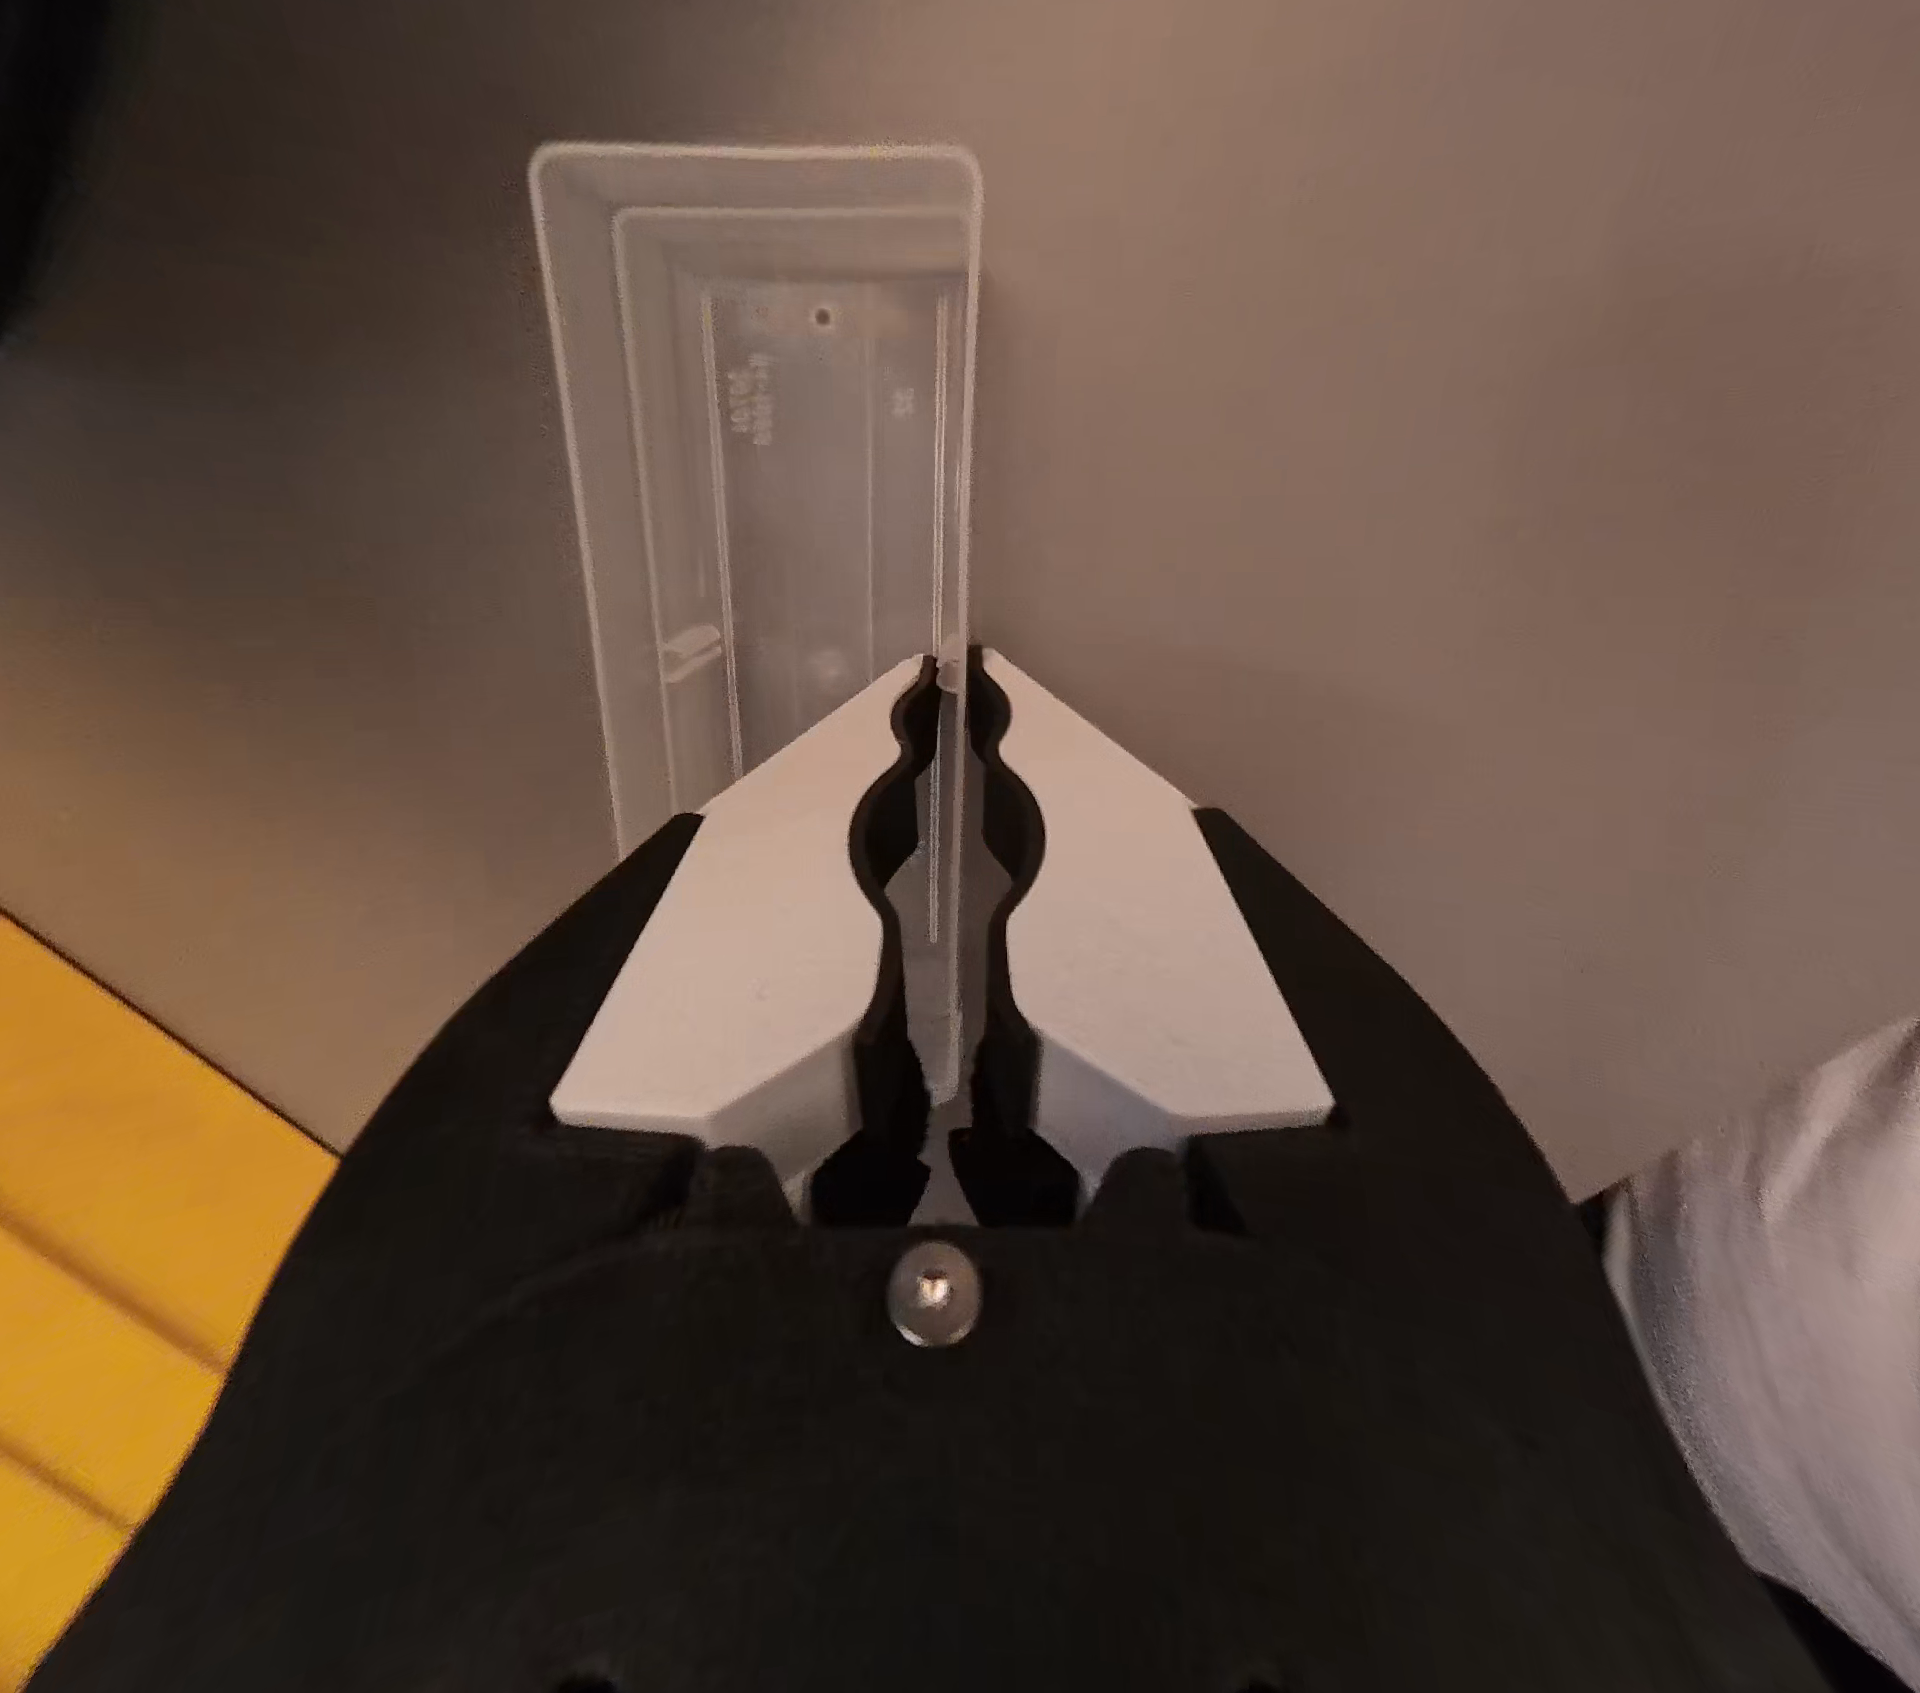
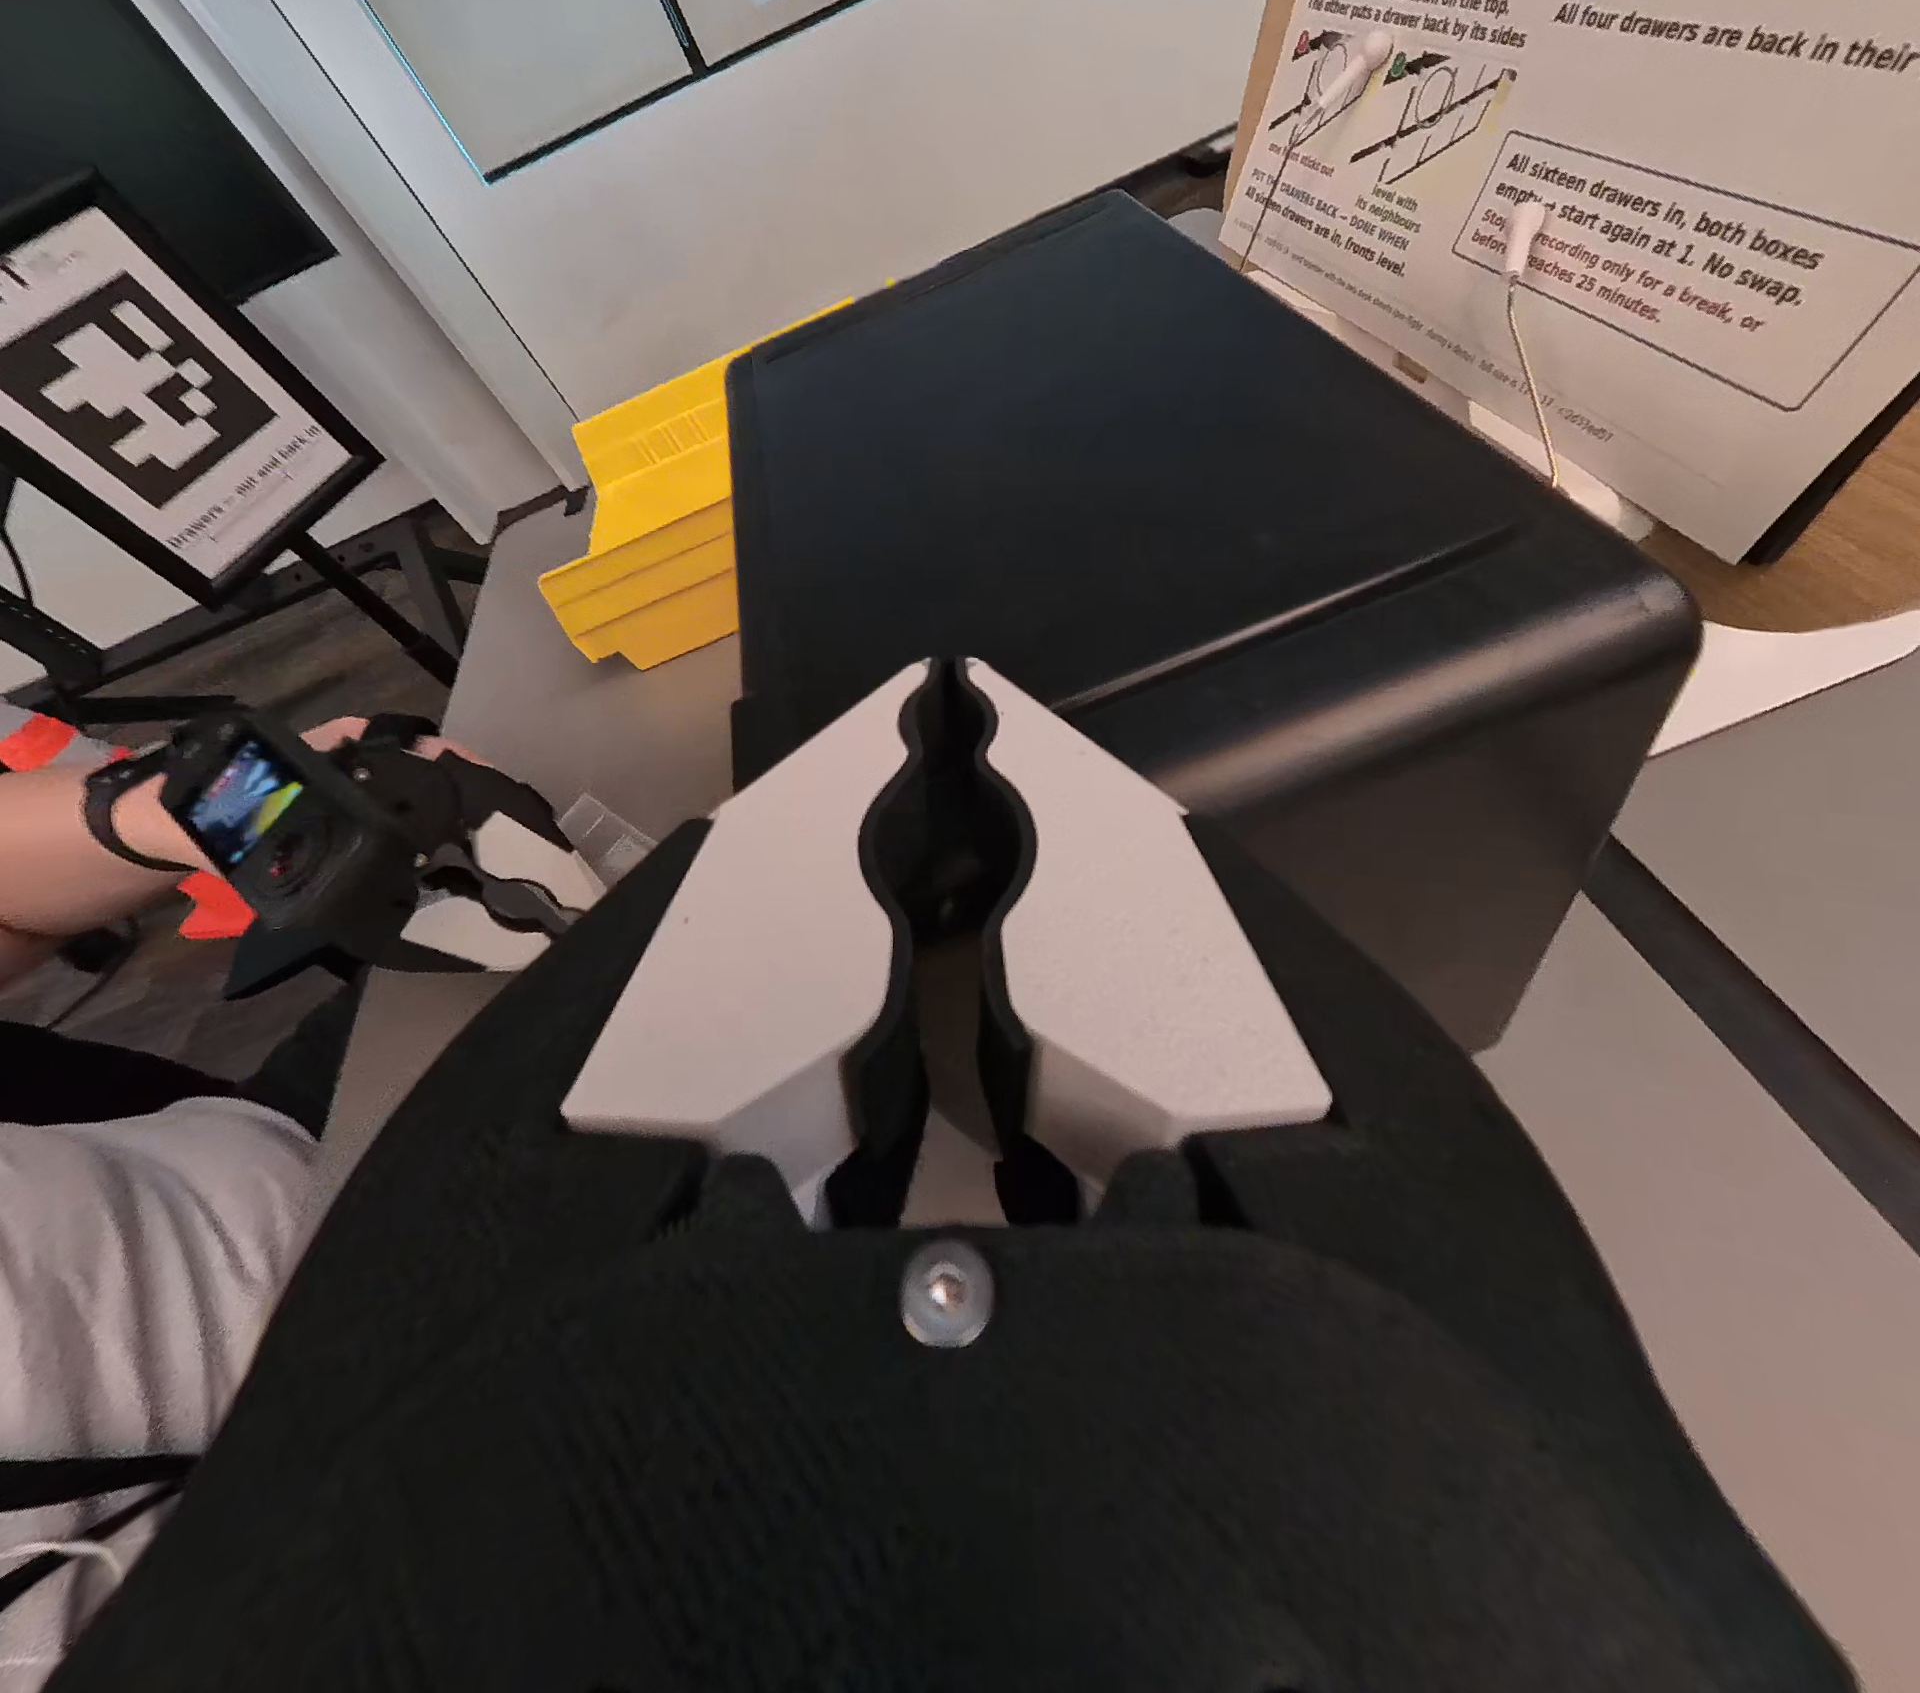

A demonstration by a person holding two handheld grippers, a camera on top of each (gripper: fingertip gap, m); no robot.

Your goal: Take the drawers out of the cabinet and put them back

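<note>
1. In the left wrist view the left gripper [image 1: 948,675] fills the lower half of the frame, its fingers nearly together and pinching the thin right wall of a clear drawer [image 1: 769,480].
2. That wall runs up the centre of the frame between the fingers, touching both tips.
3. The drawer stretches from the fingertips toward the upper centre, seen from its open side; nothing shows inside it.
4. Behind it lies the plain grey tabletop [image 1: 1403,396].
5. Part of a yellow bin [image 1: 114,1176] shows at the lower left edge, and white cloth [image 1: 1787,1352] at the lower right.
6. In the right wrist view the right gripper [image 2: 943,669] has its fingers pressed together with nothing between them.
7. Its tips sit at the near edge of the top of the black cabinet [image 2: 1143,480], at frame centre; whether they touch it cannot be told.
8. The cabinet stands on the tabletop, and only its top and one side show, so its drawer slots are hidden.
9. Stacked yellow bins sit just beside the cabinet, at centre left; their contents cannot be seen.
10. A printed board [image 2: 1621,116] stands at the upper right, behind the cabinet.
11. A framed black-and-white marker [image 2: 135,396] stands at the left edge.
12. At middle left the left gripper appears with a camera [image 2: 255,822] mounted on it, held in a hand [image 2: 410,755], with a bit of the drawer at its tips.
</note>
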